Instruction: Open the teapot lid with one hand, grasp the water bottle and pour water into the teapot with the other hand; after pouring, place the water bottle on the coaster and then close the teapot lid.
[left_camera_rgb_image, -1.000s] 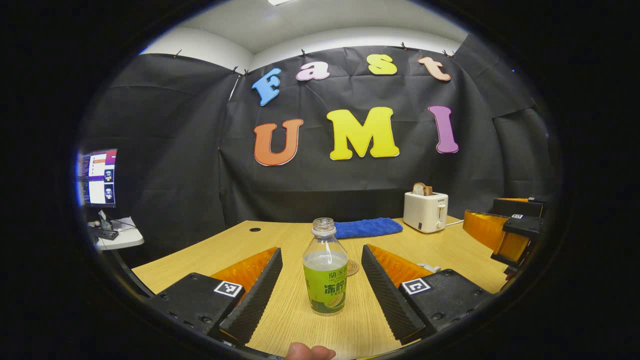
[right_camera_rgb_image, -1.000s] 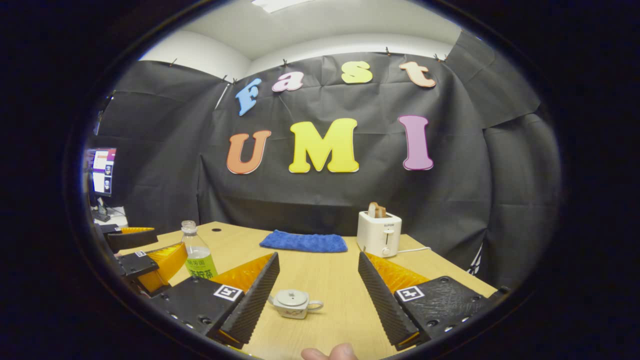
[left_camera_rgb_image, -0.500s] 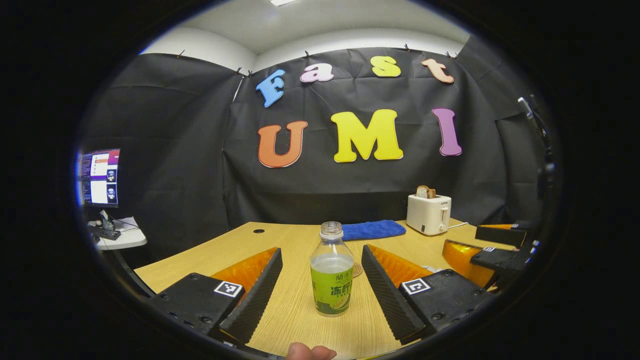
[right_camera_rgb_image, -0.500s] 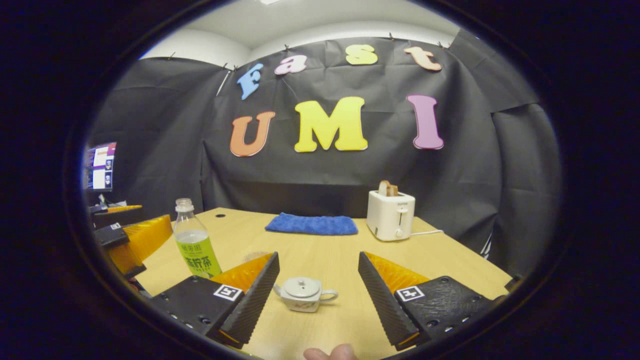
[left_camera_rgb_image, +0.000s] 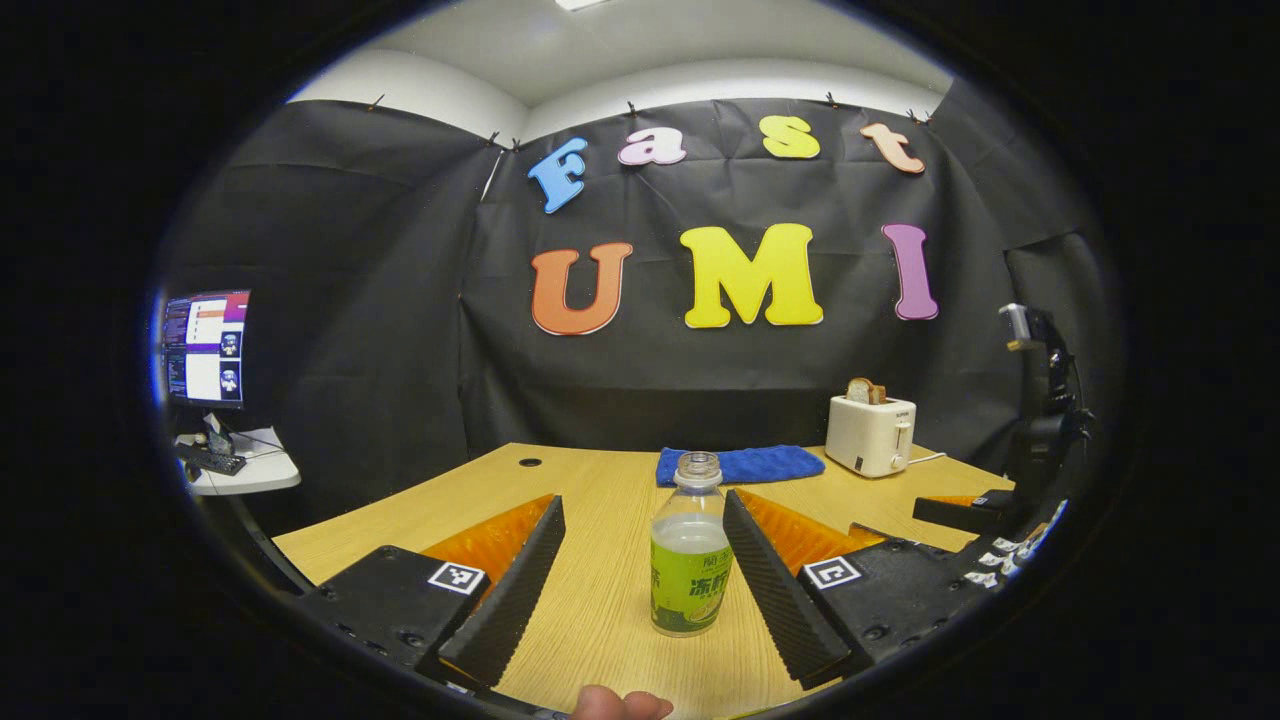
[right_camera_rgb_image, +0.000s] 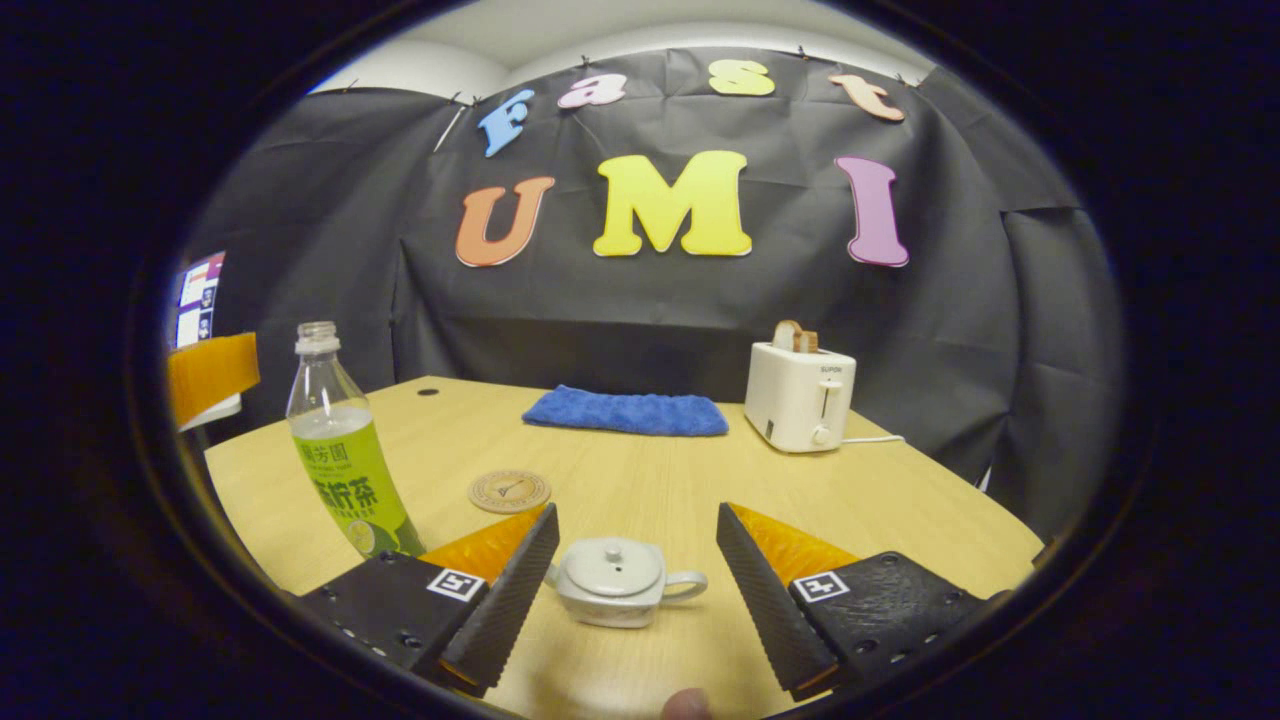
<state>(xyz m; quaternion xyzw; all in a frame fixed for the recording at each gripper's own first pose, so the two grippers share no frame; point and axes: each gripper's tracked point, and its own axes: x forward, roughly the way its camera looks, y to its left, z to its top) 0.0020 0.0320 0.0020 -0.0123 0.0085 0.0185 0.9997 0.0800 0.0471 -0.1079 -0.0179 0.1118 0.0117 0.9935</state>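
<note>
Water bottle (left_camera_rgb_image: 690, 560): clear plastic, no cap, green label round the lower body, pale liquid up to abt the shoulder. Stands upright on the wooden table (left_camera_rgb_image: 600, 600). In right gripper view the bottle (right_camera_rgb_image: 340, 450) is at the left, near edge of table.

Teapot (right_camera_rgb_image: 620, 580): small, pale grey-white, squat, lid (right_camera_rgb_image: 612, 565) w/ a little knob still on, a thin curved part sticking out to its right. Sits on the table, upright.

Coaster (right_camera_rgb_image: 509, 491): round, tan, flat on the table, farther off than the teapot and a bit left of it, well apart from the bottle.

Left gripper (left_camera_rgb_image: 640, 520): jaws wide. Bottle stands between the fingers, much closer to the right finger (left_camera_rgb_image: 770, 580), just beside it; can't tell if touching. Clear gap to the left finger. Nothing gripped.

Right gripper (right_camera_rgb_image: 635, 525): jaws wide too. Teapot sits between the fingers, nearer the left finger (right_camera_rgb_image: 505, 600), just beside it; gap on the right side. Not gripped. In left gripper view part of the right gripper (left_camera_rgb_image: 965, 510) shows at the far right, low over the table.

Other stuff: blue cloth (right_camera_rgb_image: 627, 411) at the far side of table, white toaster (right_camera_rgb_image: 799, 395) w/ bread in it to the cloth's right, monitor (left_camera_rgb_image: 205, 347) off to the left. A fingertip (left_camera_rgb_image: 620, 704) shows at the bottom edge.
</note>
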